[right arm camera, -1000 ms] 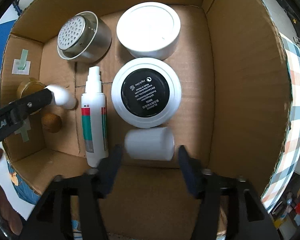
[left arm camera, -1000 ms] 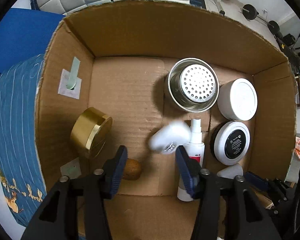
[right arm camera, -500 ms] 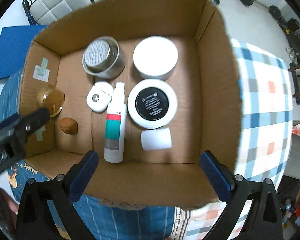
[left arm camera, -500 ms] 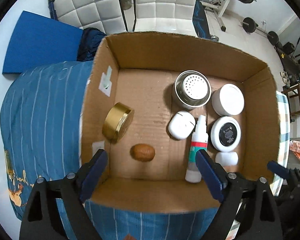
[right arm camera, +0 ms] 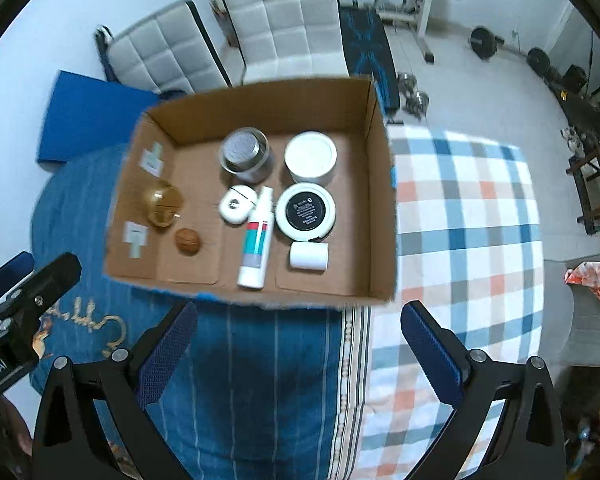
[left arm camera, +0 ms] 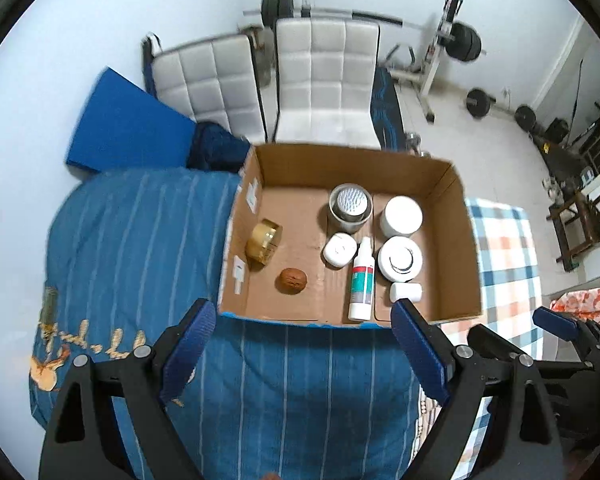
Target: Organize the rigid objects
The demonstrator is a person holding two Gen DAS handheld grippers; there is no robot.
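An open cardboard box (left arm camera: 452, 236) (right arm camera: 380, 200) sits on the bed. Inside lie a steel strainer cup (left arm camera: 350, 206) (right arm camera: 245, 153), a white jar (left arm camera: 403, 215) (right arm camera: 310, 156), a black-topped white tin (left arm camera: 400, 258) (right arm camera: 305, 212), a spray bottle (left arm camera: 362, 278) (right arm camera: 256, 240), a small white case (left arm camera: 339, 249) (right arm camera: 237, 204), a small white cylinder (left arm camera: 406, 292) (right arm camera: 309, 255), a gold tin (left arm camera: 263, 238) (right arm camera: 163, 202) and a brown nut (left arm camera: 291, 280) (right arm camera: 188, 241). My left gripper (left arm camera: 300, 348) and right gripper (right arm camera: 300, 344) are both open and empty, high above the box's near edge.
The box rests on a blue striped cover (left arm camera: 140, 240) beside a plaid cover (right arm camera: 460, 220). Two white padded chairs (left arm camera: 324, 80) and a blue mat (left arm camera: 120, 128) stand behind it. Gym weights (left arm camera: 460, 40) are at the back right.
Both grippers have pulled up and back out of the box, opening wide. The small white case left the left gripper and now rests in the box beside the spray bottle.
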